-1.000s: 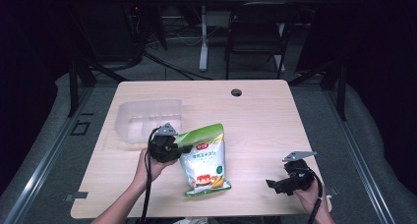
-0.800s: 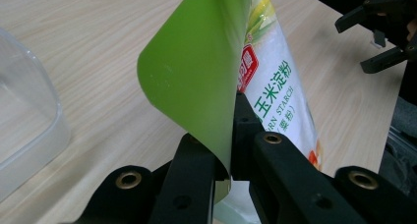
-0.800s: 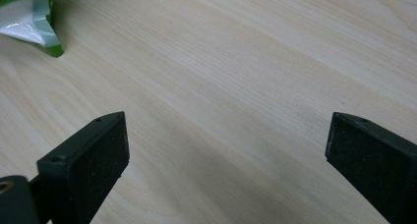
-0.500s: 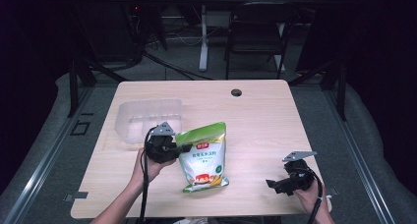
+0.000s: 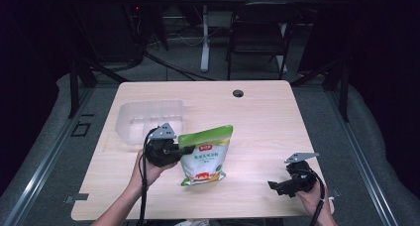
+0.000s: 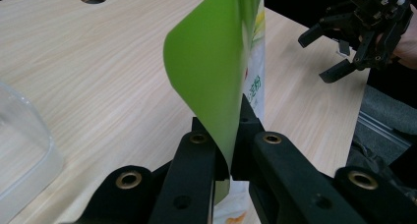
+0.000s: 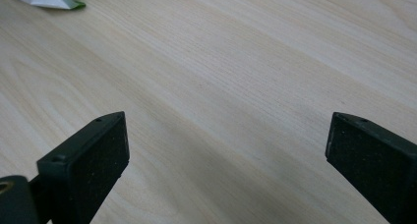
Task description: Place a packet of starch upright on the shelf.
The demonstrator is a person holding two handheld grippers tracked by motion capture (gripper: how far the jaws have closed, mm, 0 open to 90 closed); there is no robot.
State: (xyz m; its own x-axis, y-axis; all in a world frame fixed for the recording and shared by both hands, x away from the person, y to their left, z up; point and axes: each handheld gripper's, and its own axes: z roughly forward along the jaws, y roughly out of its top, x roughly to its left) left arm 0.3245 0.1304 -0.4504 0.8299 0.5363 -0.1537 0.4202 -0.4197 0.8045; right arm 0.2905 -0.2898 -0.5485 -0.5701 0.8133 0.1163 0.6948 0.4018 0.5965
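- We see the left gripper held low over the table, its wrist angled inward and its jaws clamped on the left edge of a green-and-white pouch.
- The pouch hangs tilted to this gripper's right, its bottom corner resting on the wood.
- A clear plastic tub sits just behind the left gripper.
- The right gripper rests near the table's front right corner, well apart from the pouch, jaws spread wide over bare wood.
- The pouch carries a red badge and dark characters, too small for us to read.
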